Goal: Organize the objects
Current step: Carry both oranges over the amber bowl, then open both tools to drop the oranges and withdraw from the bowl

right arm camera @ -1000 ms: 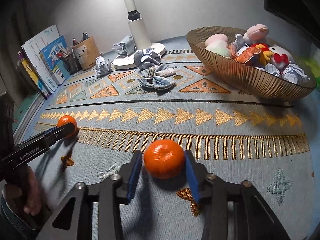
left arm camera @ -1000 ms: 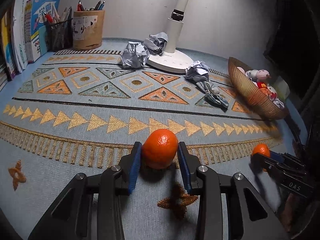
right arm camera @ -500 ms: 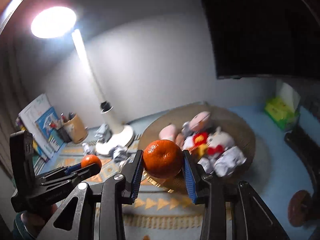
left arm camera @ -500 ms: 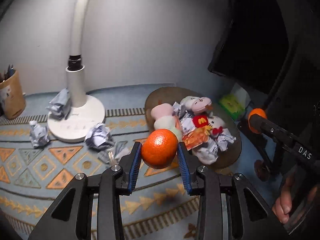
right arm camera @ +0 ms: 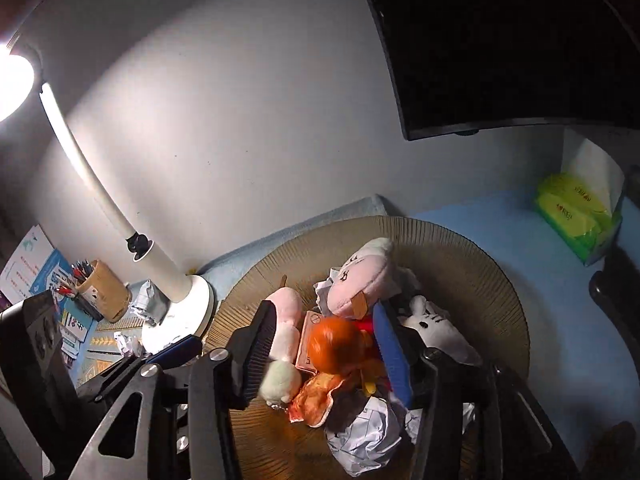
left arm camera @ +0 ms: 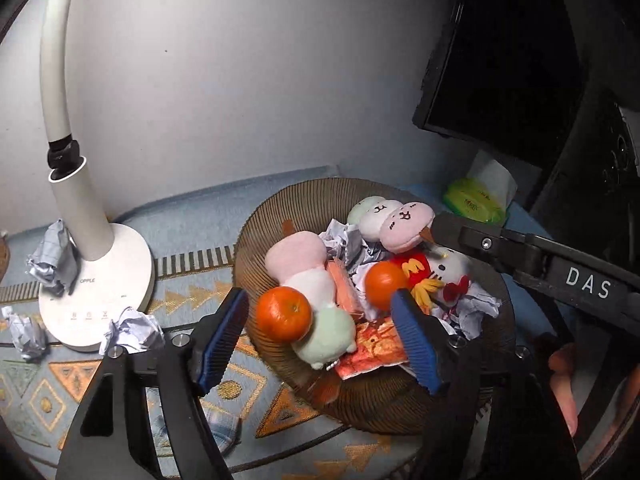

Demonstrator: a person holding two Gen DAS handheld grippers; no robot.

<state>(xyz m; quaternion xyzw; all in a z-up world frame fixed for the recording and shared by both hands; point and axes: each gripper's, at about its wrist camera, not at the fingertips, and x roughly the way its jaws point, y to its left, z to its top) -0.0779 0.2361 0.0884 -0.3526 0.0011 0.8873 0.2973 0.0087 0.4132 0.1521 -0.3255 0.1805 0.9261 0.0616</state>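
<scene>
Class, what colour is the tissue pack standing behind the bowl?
Bright green tissue pack, clearest in the right wrist view.

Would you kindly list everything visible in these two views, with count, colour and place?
oranges: two, orange, in bowl
bowl: one, brown ribbed, on mat
plush toys: several, pastel, in bowl
paper balls: several, grey-white, by lamp and in bowl
lamp: one, white, left
pen holder: one, tan, far left
tissue pack: one, green, right
monitor: one, black, upper right
left gripper: open over bowl
right gripper: open over bowl
</scene>
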